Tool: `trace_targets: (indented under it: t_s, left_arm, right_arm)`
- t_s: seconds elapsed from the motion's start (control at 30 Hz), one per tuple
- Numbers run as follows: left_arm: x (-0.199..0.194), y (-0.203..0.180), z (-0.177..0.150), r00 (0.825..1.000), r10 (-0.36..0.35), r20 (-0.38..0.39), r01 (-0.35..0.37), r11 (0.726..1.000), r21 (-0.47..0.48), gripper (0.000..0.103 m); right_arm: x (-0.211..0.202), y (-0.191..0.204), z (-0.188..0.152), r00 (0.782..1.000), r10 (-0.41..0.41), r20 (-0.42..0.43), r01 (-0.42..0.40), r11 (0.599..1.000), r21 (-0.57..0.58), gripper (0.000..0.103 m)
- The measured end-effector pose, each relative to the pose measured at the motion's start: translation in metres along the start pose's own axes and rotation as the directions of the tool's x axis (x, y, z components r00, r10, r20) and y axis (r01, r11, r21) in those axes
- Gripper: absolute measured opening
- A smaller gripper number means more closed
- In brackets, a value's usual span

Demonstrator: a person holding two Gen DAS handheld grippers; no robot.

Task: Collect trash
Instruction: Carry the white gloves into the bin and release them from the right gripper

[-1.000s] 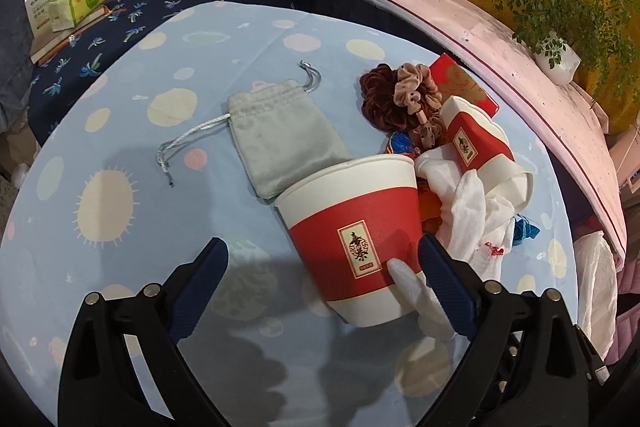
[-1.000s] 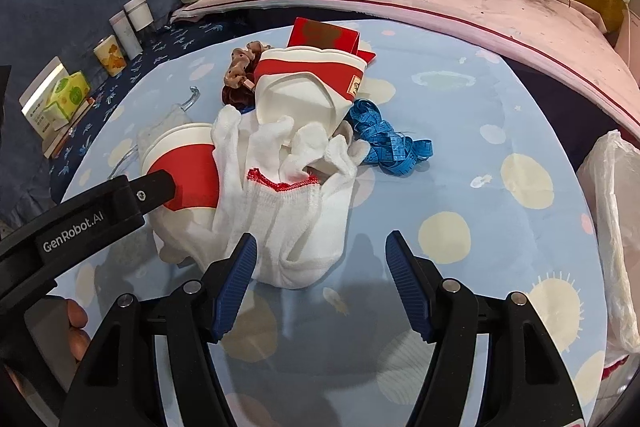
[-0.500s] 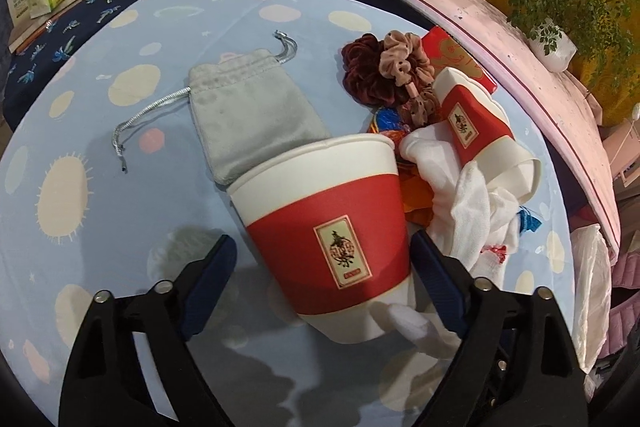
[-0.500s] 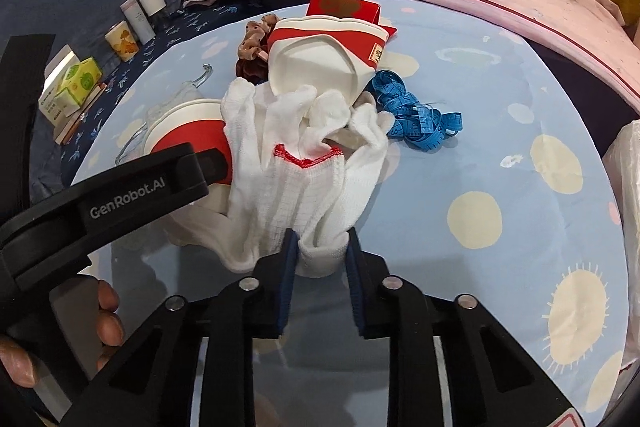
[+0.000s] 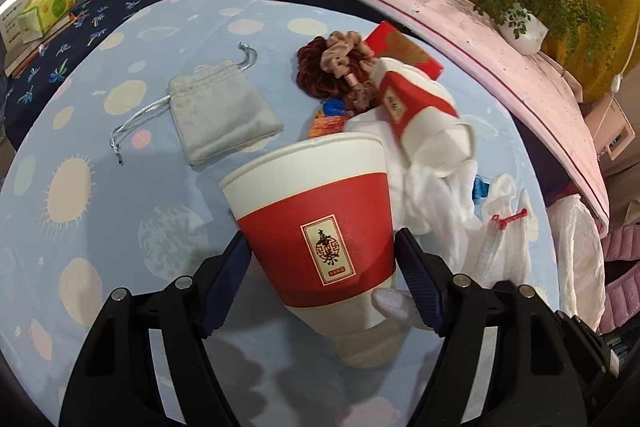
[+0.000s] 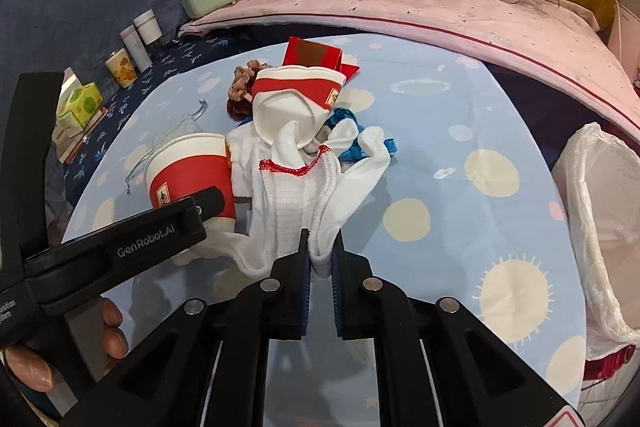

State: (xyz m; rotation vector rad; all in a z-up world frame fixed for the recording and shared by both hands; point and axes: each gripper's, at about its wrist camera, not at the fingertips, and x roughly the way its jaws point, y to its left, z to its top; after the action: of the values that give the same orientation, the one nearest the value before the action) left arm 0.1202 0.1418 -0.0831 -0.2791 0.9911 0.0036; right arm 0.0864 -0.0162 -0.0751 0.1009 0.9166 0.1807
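My left gripper [image 5: 322,269] is shut on a red-and-white paper cup [image 5: 316,223], its pads pressed on both sides of the cup; the cup also shows in the right wrist view [image 6: 188,175]. My right gripper [image 6: 321,263] is shut on the cuff of a white glove [image 6: 312,195] with a red-stitched edge, lifted a little off the pale blue tablecloth [image 6: 440,187]. A second, crushed red-and-white cup [image 6: 296,103] lies on its side behind the glove, and it also shows in the left wrist view [image 5: 420,115]. More white glove fabric [image 5: 440,195] lies beside the held cup.
A bin lined with a white bag [image 6: 600,227] stands at the table's right edge. A grey drawstring pouch [image 5: 220,115], scrunchies [image 5: 332,67], a red box [image 5: 404,47] and blue measuring tape [image 6: 360,135] lie on the table. A pink ledge [image 6: 440,7] holds a potted plant.
My left gripper has closed onto the paper cup. My right gripper has closed on the glove's cuff and pulled it up and back.
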Motion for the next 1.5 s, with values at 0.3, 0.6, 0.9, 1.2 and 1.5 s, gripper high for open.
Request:
trace_targets:
  t_s: [0.3,0.6,0.9,1.2,1.5]
  left_arm:
    - [-0.025,-0.043,-0.010,0.999,-0.032,0.030,0.030,0.996,0.084,0.070]
    - [-0.038,-0.099,-0.021,0.996,-0.082,0.036,0.074,0.979,0.190,0.070]
    - [-0.041,-0.164,-0.039,0.991,-0.132,0.022,0.119,0.943,0.310,0.071]
    - [-0.042,-0.229,-0.057,0.982,-0.188,-0.005,0.172,0.889,0.424,0.071]
    - [-0.033,-0.285,-0.067,0.972,-0.233,-0.043,0.223,0.839,0.496,0.071]
  right_arm:
    - [-0.035,-0.037,0.003,0.996,-0.036,0.077,0.030,0.997,0.072,0.009]
    - [-0.069,-0.087,0.000,0.986,-0.084,0.144,0.060,0.985,0.164,0.009]
    - [-0.097,-0.145,-0.008,0.971,-0.156,0.183,0.102,0.957,0.272,0.009]
    - [-0.117,-0.204,-0.019,0.954,-0.229,0.196,0.140,0.912,0.385,0.009]
    - [-0.124,-0.251,-0.031,0.941,-0.283,0.188,0.173,0.875,0.453,0.009]
